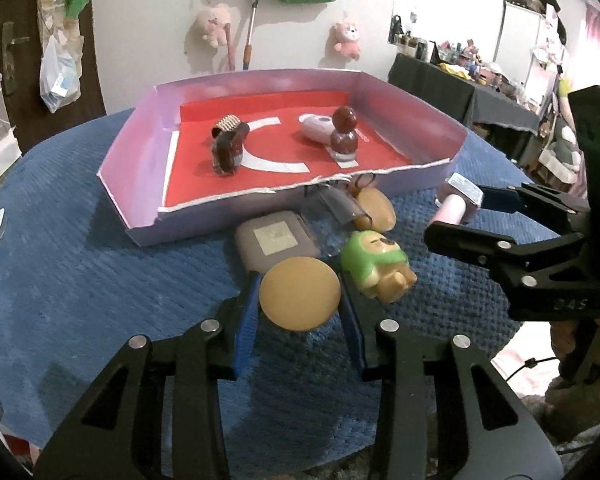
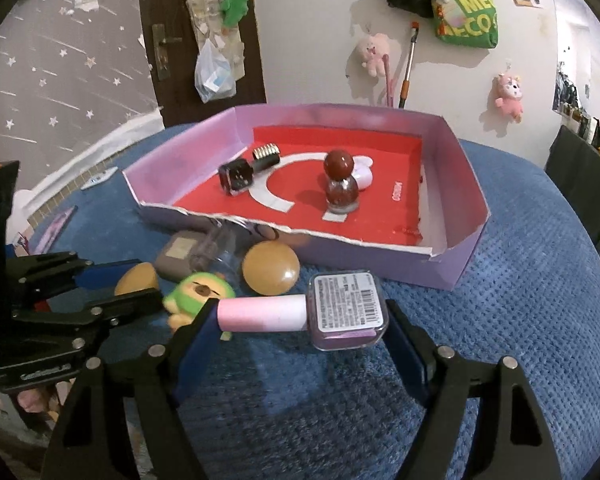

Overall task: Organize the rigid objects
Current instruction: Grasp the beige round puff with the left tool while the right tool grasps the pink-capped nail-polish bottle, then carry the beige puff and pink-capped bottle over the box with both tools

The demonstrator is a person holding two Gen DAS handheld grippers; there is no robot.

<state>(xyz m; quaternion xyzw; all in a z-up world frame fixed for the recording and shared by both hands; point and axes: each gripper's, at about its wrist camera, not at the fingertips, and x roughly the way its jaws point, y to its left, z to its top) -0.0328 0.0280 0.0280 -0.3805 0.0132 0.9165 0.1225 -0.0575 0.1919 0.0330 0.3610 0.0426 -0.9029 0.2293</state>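
Gripping the tan round disc (image 1: 300, 294) across its width, the left gripper (image 1: 300, 312) has both blue pads pressed against the disc's edges. The right gripper (image 2: 300, 320) clamps the pink nail polish bottle (image 2: 304, 314) lengthwise, one pad on the pink cap end and the other on the glass base, with the printed label facing the camera. Both items are outside the purple tray (image 2: 456, 268), close to its torn front wall.

Procedure for the step in hand, as judged from the layout:
- Keep each grip firm. The disc is held only by its thin rim and may pivot; the bottle is held end to end and may slip if pressure drops.
- Raise each item above the front wall before moving forward, as the wall is low but ragged.
- Set down on bare red floor. The dark square bottle (image 1: 228, 152) lies left of centre; the round-capped red bottle (image 1: 344, 132) stands right of centre with a pale pink item (image 1: 316, 126) just behind it.
- Avoid the standing bottle, which looks easy to topple.

Remaining on the blue cloth (image 1: 100, 272) near the tray: a green-hooded figure (image 1: 374, 266), a grey case (image 1: 276, 240), a clear container (image 1: 336, 208) and a second tan disc (image 1: 376, 208).
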